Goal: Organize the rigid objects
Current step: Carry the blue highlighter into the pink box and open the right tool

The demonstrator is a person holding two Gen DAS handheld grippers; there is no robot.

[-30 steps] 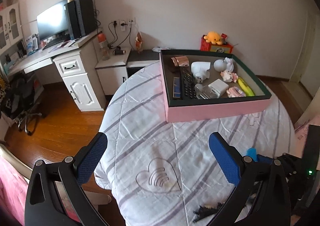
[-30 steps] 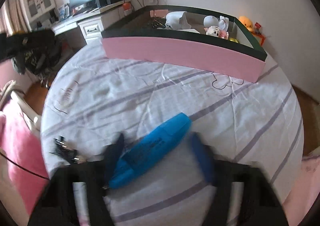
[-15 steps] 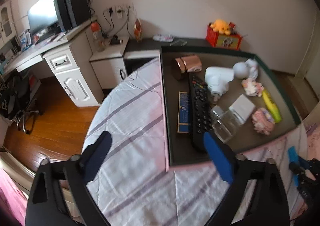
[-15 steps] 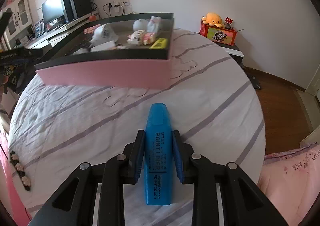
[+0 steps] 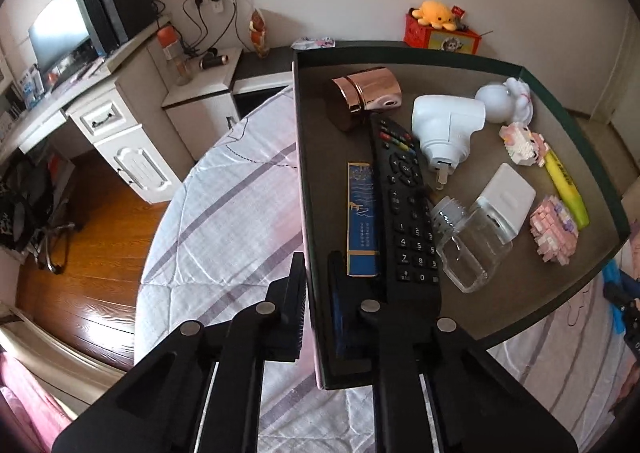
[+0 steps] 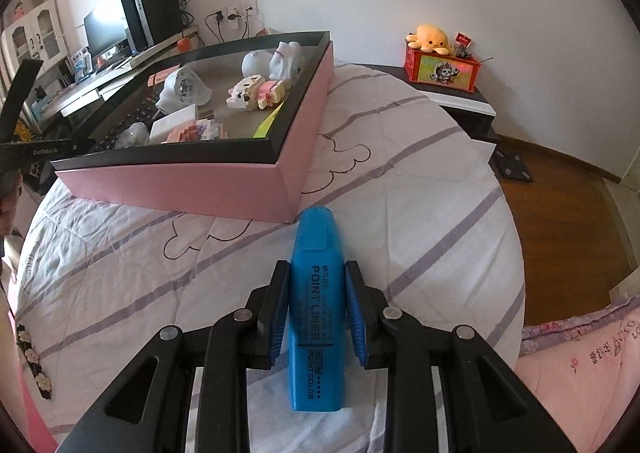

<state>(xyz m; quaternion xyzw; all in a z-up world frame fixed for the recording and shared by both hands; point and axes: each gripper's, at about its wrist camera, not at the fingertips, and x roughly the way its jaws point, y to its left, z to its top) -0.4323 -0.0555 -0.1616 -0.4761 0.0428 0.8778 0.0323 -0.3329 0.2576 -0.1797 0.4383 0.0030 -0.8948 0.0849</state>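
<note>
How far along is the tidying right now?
Mostly done: the remote, yellow highlighter and other items lie in the pink box. In hand: the right gripper holds the blue highlighter; the left gripper clamps the box wall. Left: boxing that highlighter.

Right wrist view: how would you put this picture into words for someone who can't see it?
The right gripper is shut on a blue highlighter, held above a striped white quilt. Just beyond sits a pink box holding small toys and gadgets, in a bedroom with a desk and monitor.
</note>
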